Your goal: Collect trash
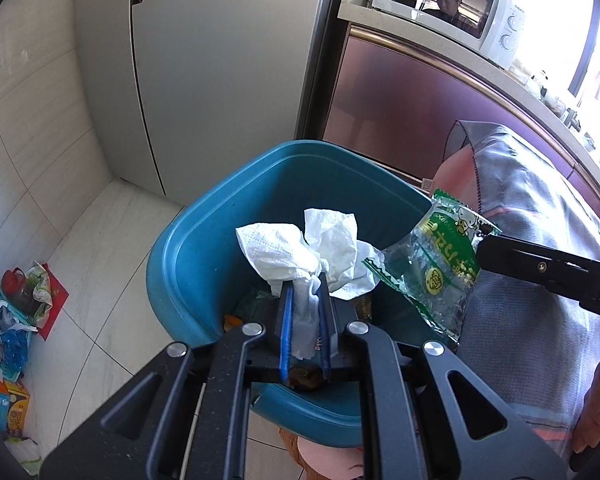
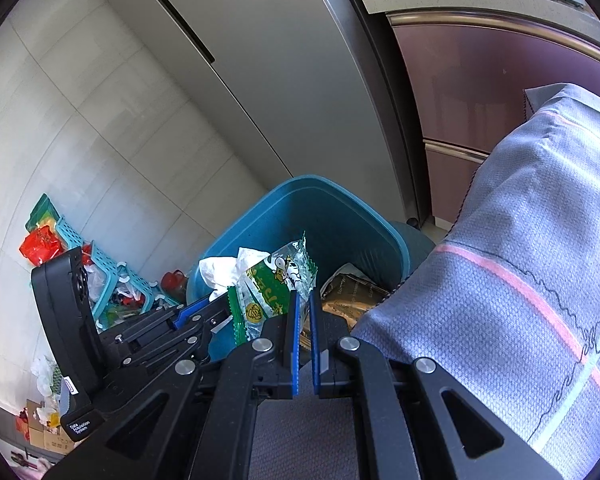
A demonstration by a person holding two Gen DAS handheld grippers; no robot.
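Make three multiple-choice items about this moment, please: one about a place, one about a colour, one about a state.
1. Where is the white tissue?
A. lying on the floor
B. pinched in the left claw over the bin
C. on the counter

2. What colour is the bin?
A. red
B. white
C. teal blue

3. What state is the right claw in?
A. shut on the green snack wrapper
B. wide open and empty
C. shut on a bottle

Answers:
1 B: the left wrist view shows the tissue squeezed between the blue pads, with the bin's opening right behind it.
2 C: both views show teal blue walls and rim.
3 A: in the left wrist view the black tip of the right claw grips the wrapper's edge, holding it above the bin.
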